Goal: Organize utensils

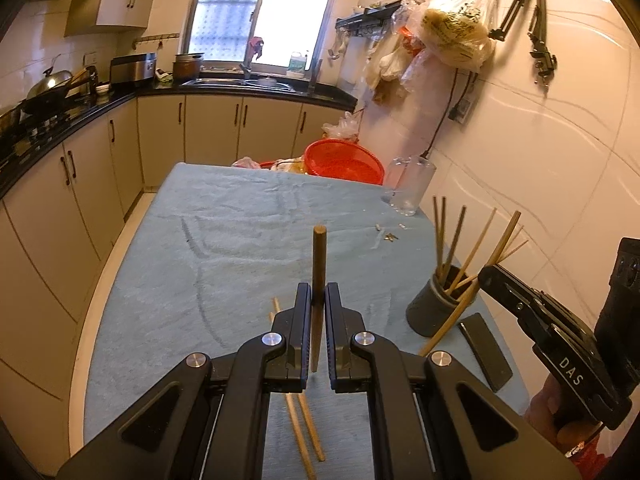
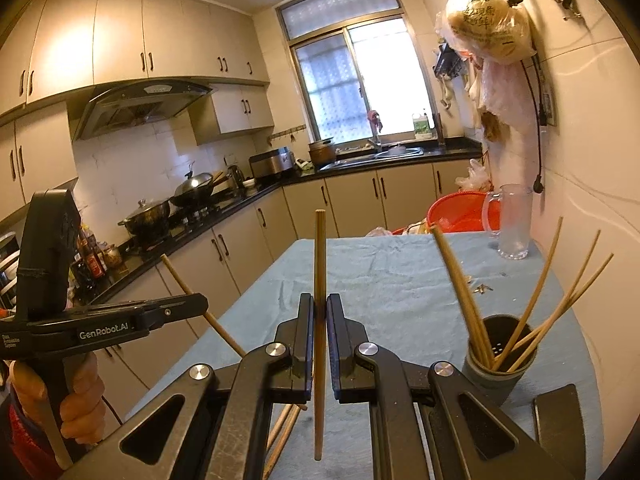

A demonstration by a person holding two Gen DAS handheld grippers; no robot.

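Wrinkled blue tablecloth [image 1: 248, 216] under both claws, left claw [image 1: 318, 300] and right claw [image 2: 320, 312], each clamped on one slim wooden chopstick.

Lettering "DAS" is showing in white on the black body of the right gripper [image 1: 490, 274], seen from the left wrist view. In the right wrist view, "GenRobot.AI" is reading clearly in white along the side of the left gripper [image 2: 202, 304]; 3 short lines of smaller white print are sitting just left of it, too small to read. A plastic bag [image 2: 486, 12] hanging on the wall is carrying dark printed Chinese characters in 2 rows, blurred and not legible with certainty; the same bag [image 1: 460, 28] in the left wrist view is showing only smeared print. A green-labelled bottle [image 2: 421, 124] on the windowsill is bearing a label too small to read.
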